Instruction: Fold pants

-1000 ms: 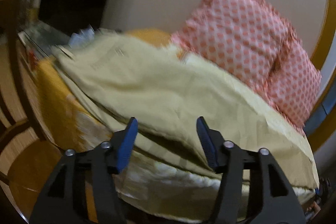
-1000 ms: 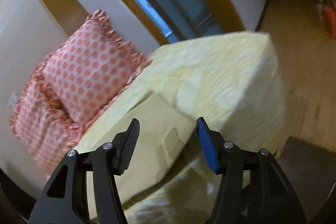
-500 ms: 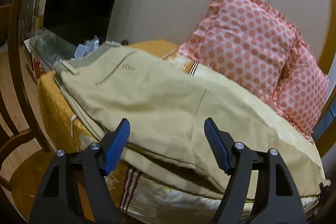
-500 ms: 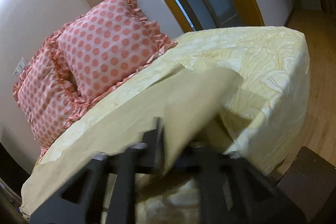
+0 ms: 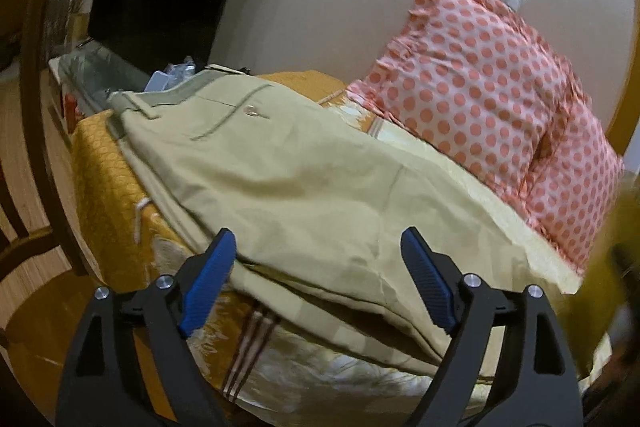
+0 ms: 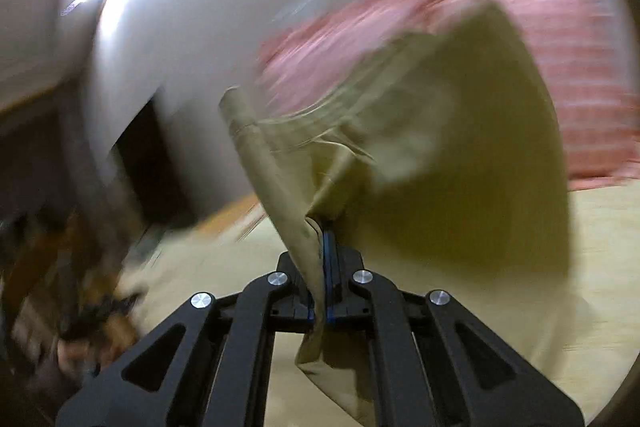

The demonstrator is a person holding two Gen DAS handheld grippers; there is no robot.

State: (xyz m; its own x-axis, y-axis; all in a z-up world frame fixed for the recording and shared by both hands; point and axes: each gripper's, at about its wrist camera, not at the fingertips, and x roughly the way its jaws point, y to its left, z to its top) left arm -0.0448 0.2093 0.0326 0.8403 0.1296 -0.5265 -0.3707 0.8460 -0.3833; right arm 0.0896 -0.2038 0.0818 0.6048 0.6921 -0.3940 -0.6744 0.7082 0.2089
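Khaki pants (image 5: pixel 280 171) lie across the bed, waistband at the far left, legs running toward the right. My left gripper (image 5: pixel 320 283) is open and empty, its blue pads just in front of the pants' near edge. My right gripper (image 6: pixel 322 267) is shut on the hem end of the pants (image 6: pixel 420 147) and holds it lifted off the bed; the fabric hangs and folds over the jaws. The right wrist view is blurred by motion.
Two pink polka-dot pillows (image 5: pixel 480 79) lean against the wall at the bed's head. An orange and cream bedspread (image 5: pixel 108 195) covers the bed. A cluttered glass shelf (image 5: pixel 100 71) and a dark screen stand at the far left. A wooden chair (image 5: pixel 24 187) stands left.
My right gripper has closed on the pants' hem and lifted it, swinging toward the pillows. My left gripper has opened wider and moved a little closer to the pants.
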